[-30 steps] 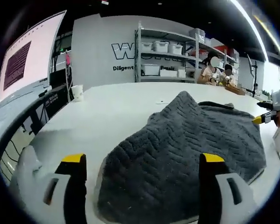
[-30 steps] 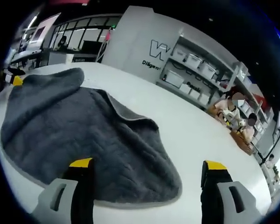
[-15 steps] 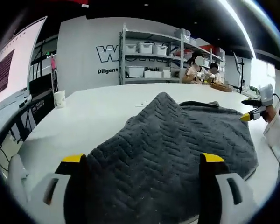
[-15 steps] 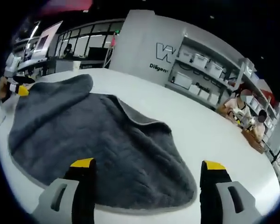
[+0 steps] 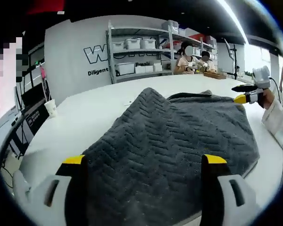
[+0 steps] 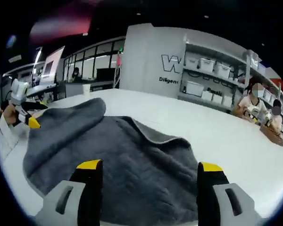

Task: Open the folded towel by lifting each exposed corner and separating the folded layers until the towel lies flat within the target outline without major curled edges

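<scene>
- Towel [image 5: 179,141], dark grey with a herringbone weave, lies on a white table [image 5: 99,113], still folded and humped.
- Left gripper view: left gripper [image 5: 144,162] low over the near edge of the towel; its two yellow-tipped fingers [image 5: 74,161] stand wide apart with nothing clamped. Towel cloth spans the gap between them and runs ahead of the tips.
- A raised peak of cloth sits beyond the tips, roughly midway between them; a folded layer with a pale hem shows past it.
- Right gripper [image 5: 247,96] comes in from the right of that view, at the far right edge of the towel, with a hand and pale sleeve behind it. Whether it touches the cloth: cannot tell.
- Right gripper view: right gripper [image 6: 148,165] over its own side of the towel [image 6: 108,155], fingers [image 6: 208,168] spread wide, gripping nothing. Cloth lies between and ahead of the tips.
- A top layer is turned back, its pale-edged corner ahead of the fingers, slightly right of centre.
- Left gripper [image 6: 30,120] shows at the far left of that view, at the towel's opposite edge.
- Beyond the table: shelves [image 5: 141,52] with white bins, a wall with lettering, a paper cup [image 5: 51,108] on the table's left edge, seated people [image 5: 193,61] at a far bench.
</scene>
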{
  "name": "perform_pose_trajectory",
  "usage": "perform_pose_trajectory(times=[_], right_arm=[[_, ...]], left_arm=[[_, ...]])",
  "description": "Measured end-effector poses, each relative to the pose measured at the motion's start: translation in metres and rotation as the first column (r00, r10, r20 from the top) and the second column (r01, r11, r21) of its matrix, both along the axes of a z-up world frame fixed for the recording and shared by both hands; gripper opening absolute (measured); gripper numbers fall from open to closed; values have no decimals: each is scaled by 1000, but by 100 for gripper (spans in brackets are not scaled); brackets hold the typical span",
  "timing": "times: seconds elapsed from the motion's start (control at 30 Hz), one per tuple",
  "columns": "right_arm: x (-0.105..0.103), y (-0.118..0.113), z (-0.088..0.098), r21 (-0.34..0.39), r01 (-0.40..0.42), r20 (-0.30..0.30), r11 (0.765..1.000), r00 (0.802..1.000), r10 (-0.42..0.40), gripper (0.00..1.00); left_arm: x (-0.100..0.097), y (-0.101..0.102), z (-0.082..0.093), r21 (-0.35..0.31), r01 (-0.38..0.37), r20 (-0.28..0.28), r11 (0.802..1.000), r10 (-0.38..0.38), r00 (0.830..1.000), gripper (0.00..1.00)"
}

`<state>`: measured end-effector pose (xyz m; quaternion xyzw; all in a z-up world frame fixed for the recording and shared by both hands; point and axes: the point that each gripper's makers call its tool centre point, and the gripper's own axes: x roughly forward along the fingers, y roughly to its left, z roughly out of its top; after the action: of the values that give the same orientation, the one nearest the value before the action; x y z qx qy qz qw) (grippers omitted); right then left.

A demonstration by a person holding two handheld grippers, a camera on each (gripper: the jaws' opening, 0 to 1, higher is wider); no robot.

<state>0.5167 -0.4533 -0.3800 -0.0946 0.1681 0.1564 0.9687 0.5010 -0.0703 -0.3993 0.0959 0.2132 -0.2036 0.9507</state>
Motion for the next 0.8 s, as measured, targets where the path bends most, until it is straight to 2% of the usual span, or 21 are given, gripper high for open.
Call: perform_pose_trajectory(times=[0.13,0.23,0.3,0.4,0.47,0.63,0.8], right_arm=[[10,-3,11,-3,-18,49,1000,999,18,78],[16,-13,16,10,-7,68,1000,998,6,77],[22,-22,19,-10,1,79,1000,997,0,74],[28,-44,15,-104,33,44,994,999,-28,75],[35,-58,18,-166,59,47,984,998,-52,73],[50,-68,24,-169,63,41,984,998,-57,65],[68,-72,23,-210,50,23,976,999,-46,57]], left_arm=[[-2,-6,0,-18,25,-7,1000,-26,1000,99],[-4,-11,-1,-4,41,-11,999,-41,999,99],[-5,-14,-1,0,53,-10,999,-53,999,99],[-6,-17,1,-10,70,-7,997,-70,997,99],[-7,-18,2,-14,73,-5,997,-73,997,99],[-7,-17,2,-10,76,0,997,-76,997,98],[-7,-19,2,-6,86,1,996,-85,996,98]])
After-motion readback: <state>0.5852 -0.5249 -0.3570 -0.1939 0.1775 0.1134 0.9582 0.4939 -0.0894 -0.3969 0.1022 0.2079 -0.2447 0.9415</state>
